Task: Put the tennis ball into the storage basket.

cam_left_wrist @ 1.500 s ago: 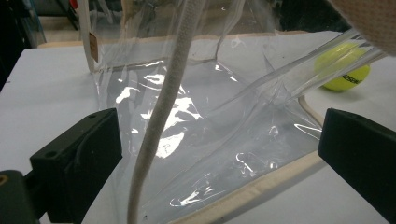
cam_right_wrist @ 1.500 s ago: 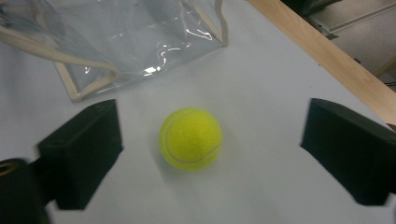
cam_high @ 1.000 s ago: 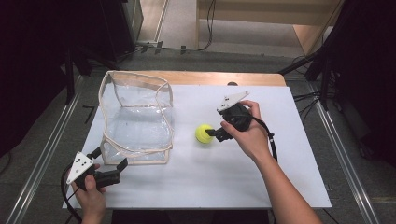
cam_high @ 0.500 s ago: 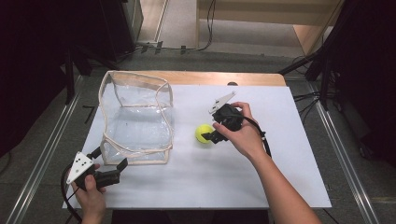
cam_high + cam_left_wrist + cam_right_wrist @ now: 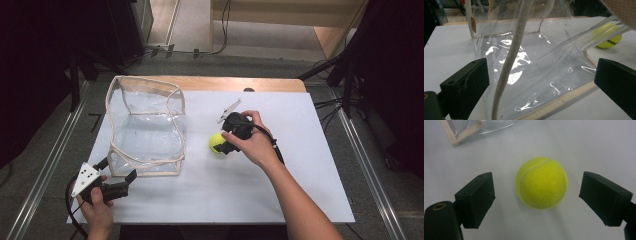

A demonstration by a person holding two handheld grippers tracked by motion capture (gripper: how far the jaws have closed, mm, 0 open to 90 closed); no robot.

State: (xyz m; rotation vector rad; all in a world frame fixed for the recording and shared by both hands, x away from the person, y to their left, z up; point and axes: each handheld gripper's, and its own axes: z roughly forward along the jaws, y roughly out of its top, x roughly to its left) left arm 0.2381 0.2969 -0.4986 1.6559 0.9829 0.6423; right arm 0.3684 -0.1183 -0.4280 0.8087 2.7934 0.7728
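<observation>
Near the table's front left corner, my left gripper (image 5: pixel 120 186) waits with jaws wide, straddling the front corner of the clear bag (image 5: pixel 145 127) without pinching it. Toward the table's middle, just right of the bag, sits the tennis ball (image 5: pixel 217 142). My right gripper (image 5: pixel 536 195) brackets it, jaws apart, not touching. Next, I judge: close on the ball.
</observation>
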